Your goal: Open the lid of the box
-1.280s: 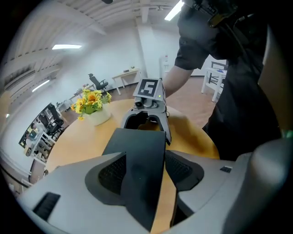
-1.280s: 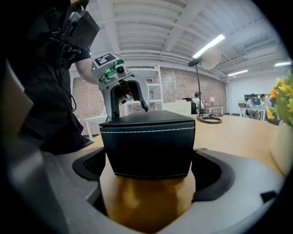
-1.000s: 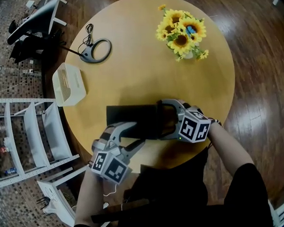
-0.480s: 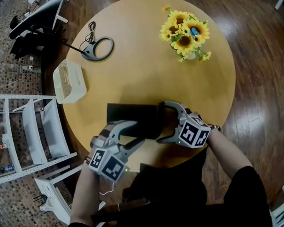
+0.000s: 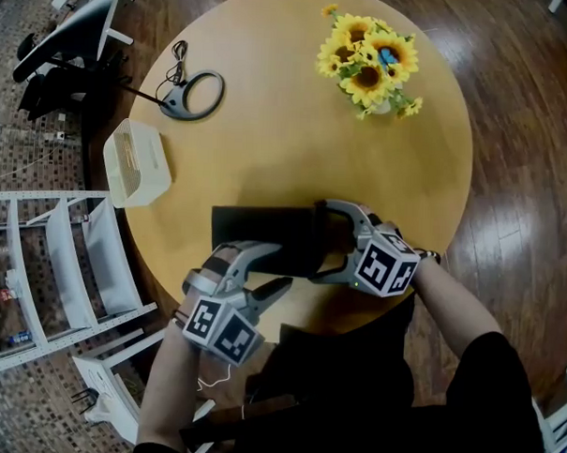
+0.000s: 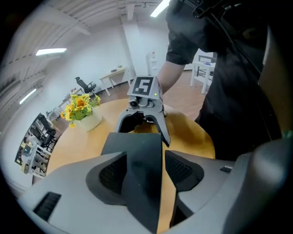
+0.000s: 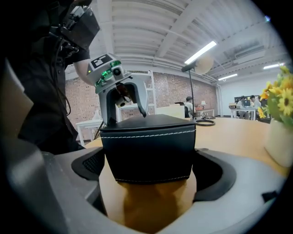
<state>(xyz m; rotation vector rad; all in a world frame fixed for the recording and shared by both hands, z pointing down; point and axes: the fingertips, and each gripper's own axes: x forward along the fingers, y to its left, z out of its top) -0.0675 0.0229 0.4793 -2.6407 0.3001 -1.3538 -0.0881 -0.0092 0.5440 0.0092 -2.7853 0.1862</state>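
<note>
The box (image 5: 264, 237), black and still closed, is clamped across its 3 o'clock end by the right gripper (image 5: 318, 241), with both pads (image 7: 91, 166) pressing on its sides. The left gripper (image 5: 280, 265) is at the 7 o'clock corner. Its jaws are opening, and that corner sits between them unpressed. The box lies at 6 o'clock on the round table (image 5: 269, 126), close to the near edge.

The risk, I judge, is that the right pads bear on lid and base together and pin the lid. A hard tug could then drag the box off the edge.

The left gripper view shows bare wood beside one pad, which the head view does not show. Only the right gripper view shows the box's pale stitching.
</note>
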